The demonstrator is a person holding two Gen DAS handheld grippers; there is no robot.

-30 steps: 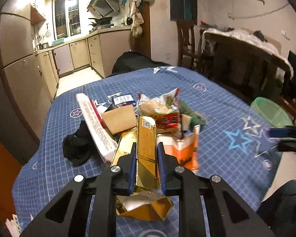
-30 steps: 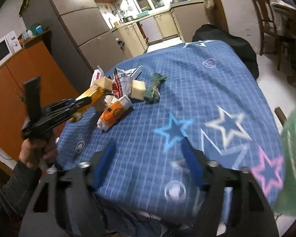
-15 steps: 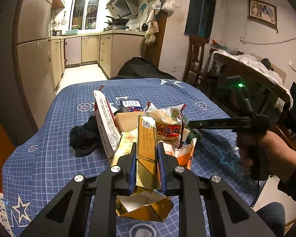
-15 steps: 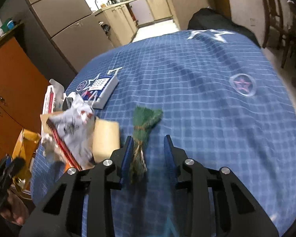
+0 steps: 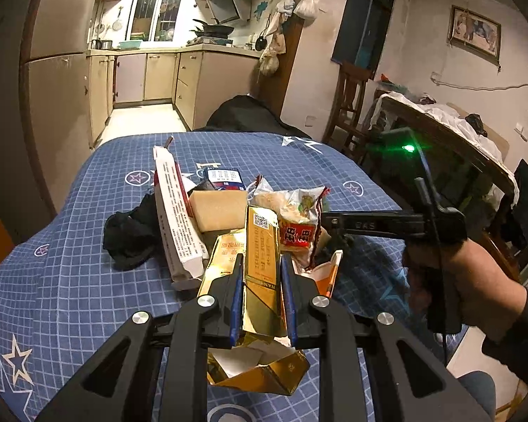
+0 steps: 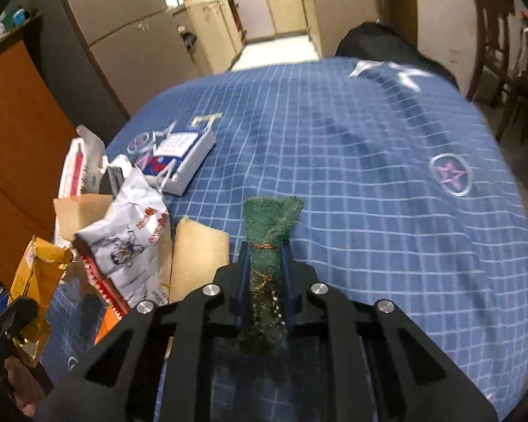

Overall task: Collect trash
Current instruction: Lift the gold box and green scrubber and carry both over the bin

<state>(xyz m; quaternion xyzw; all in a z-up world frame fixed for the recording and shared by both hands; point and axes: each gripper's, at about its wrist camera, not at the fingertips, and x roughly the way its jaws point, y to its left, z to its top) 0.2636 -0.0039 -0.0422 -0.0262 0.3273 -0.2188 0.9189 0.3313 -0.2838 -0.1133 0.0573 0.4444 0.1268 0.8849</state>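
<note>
My left gripper (image 5: 262, 263) is shut on a crushed gold carton (image 5: 260, 267) and holds it just above the blue star tablecloth (image 5: 70, 281); the carton also shows at the left of the right wrist view (image 6: 35, 274). My right gripper (image 6: 265, 249) is shut on a green scouring-pad bundle (image 6: 269, 225) tied with brown string, low over the cloth. Seen from the left wrist view, the right gripper (image 5: 329, 221) reaches in from the right behind a snack bag (image 5: 295, 218).
A trash pile lies ahead of the left gripper: a long white box (image 5: 176, 211), a tan box (image 5: 218, 207), a black cloth (image 5: 130, 235), an orange carton (image 5: 329, 270), a blue-white pack (image 6: 179, 154). Chairs and another table (image 5: 440, 133) stand right.
My right gripper has moved in over the table, closed on the green scouring-pad bundle and pulled it in between its fingers. My left gripper keeps its hold on the gold carton, slightly shifted.
</note>
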